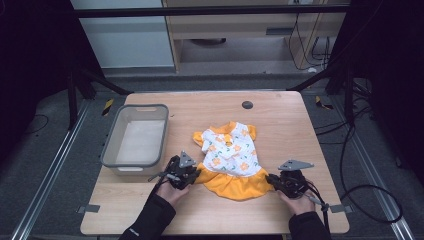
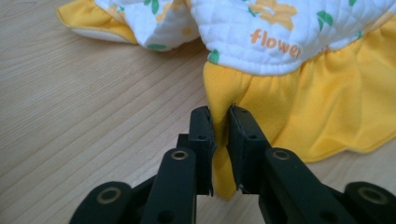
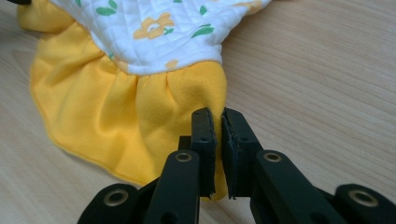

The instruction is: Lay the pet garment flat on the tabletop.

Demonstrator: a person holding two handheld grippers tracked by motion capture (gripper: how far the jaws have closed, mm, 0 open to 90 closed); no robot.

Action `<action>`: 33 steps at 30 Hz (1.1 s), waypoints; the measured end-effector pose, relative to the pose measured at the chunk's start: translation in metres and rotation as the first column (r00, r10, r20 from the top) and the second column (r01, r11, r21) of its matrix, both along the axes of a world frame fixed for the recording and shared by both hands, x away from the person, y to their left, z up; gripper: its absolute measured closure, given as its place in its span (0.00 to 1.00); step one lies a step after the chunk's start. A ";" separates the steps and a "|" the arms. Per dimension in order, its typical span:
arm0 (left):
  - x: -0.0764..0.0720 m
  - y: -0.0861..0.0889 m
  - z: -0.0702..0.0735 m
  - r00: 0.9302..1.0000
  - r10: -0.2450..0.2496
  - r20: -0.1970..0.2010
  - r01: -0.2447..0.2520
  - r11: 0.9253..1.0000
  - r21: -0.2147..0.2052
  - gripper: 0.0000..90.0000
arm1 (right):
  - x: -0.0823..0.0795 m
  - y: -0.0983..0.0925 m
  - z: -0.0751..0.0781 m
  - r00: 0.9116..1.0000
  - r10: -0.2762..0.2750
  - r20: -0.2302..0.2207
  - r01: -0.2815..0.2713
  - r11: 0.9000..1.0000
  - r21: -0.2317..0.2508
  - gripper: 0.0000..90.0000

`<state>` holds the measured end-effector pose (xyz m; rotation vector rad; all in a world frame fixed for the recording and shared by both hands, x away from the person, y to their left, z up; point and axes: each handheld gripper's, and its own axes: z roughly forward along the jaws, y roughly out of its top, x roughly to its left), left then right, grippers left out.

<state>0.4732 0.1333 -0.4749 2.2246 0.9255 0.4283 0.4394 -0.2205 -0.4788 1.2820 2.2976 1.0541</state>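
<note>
A small dress (image 1: 229,150) lies flat on the wooden table (image 1: 285,120), with a white quilted top printed with orange flowers and a yellow ruffled skirt (image 1: 235,184) towards the person. My left gripper (image 1: 198,175) is at the skirt's left corner. In the left gripper view its jaws (image 2: 221,114) pinch a fold of yellow fabric (image 2: 303,116). My right gripper (image 1: 269,179) is at the skirt's right corner. In the right gripper view its jaws (image 3: 218,116) are closed on the yellow hem (image 3: 140,121). Both corners sit low, near the tabletop.
A grey plastic bin (image 1: 161,131) with nothing in it stands left of the dress, close behind the left gripper. A dark round cable port (image 1: 247,104) sits near the table's far edge. Cables trail off the right gripper past the table's right edge.
</note>
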 end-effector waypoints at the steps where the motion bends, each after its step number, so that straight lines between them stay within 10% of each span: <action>1: 0.000 0.000 -0.001 1.000 -0.001 0.006 0.001 1.000 0.001 0.85 | 0.001 0.002 -0.002 1.000 -0.001 0.004 0.001 1.000 -0.009 0.90; 9: -0.019 0.013 0.006 0.993 -0.029 0.113 0.026 0.999 0.028 0.62 | -0.016 0.000 0.005 0.988 0.000 0.154 -0.001 1.000 0.009 0.63; 20: -0.031 0.012 -0.010 0.996 -0.058 0.063 0.056 0.998 0.032 0.57 | -0.032 0.004 -0.001 0.991 0.057 0.120 -0.060 0.998 0.025 0.57; 33: -0.028 0.008 -0.018 0.998 -0.062 0.005 0.061 0.997 0.049 0.92 | -0.041 0.045 -0.016 0.979 0.198 0.055 -0.199 0.980 0.024 0.60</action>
